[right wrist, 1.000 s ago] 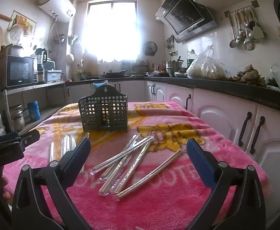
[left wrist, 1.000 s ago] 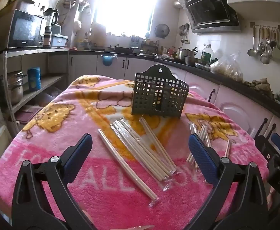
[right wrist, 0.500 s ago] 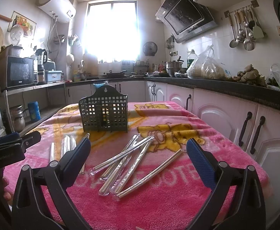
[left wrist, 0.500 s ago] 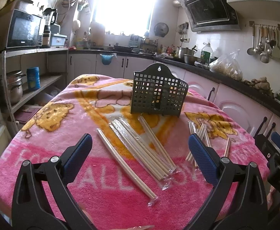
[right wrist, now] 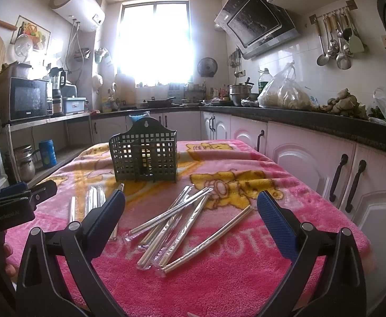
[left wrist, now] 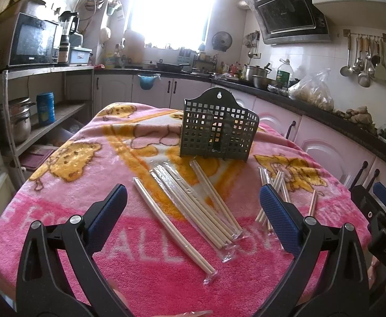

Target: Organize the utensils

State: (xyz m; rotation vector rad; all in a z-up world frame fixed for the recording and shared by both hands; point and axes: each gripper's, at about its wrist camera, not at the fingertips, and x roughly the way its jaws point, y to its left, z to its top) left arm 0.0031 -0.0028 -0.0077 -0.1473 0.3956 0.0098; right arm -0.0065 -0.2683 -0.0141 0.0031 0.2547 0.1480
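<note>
Two groups of wrapped chopsticks lay flat on the pink blanket [left wrist: 60, 211] covering the tabletop, in front of the upright dark holder [left wrist: 216, 132]. The left group [left wrist: 193, 206] ran with its long axis from near the holder toward the left gripper [left wrist: 193, 211]; the right group [right wrist: 177, 224] fanned diagonally below the right gripper [right wrist: 191, 215]. Both grippers had their fingers spread apart, grasping nothing.

Sunlit kitchen window [right wrist: 154, 41], white cabinets [right wrist: 311, 163]
</note>
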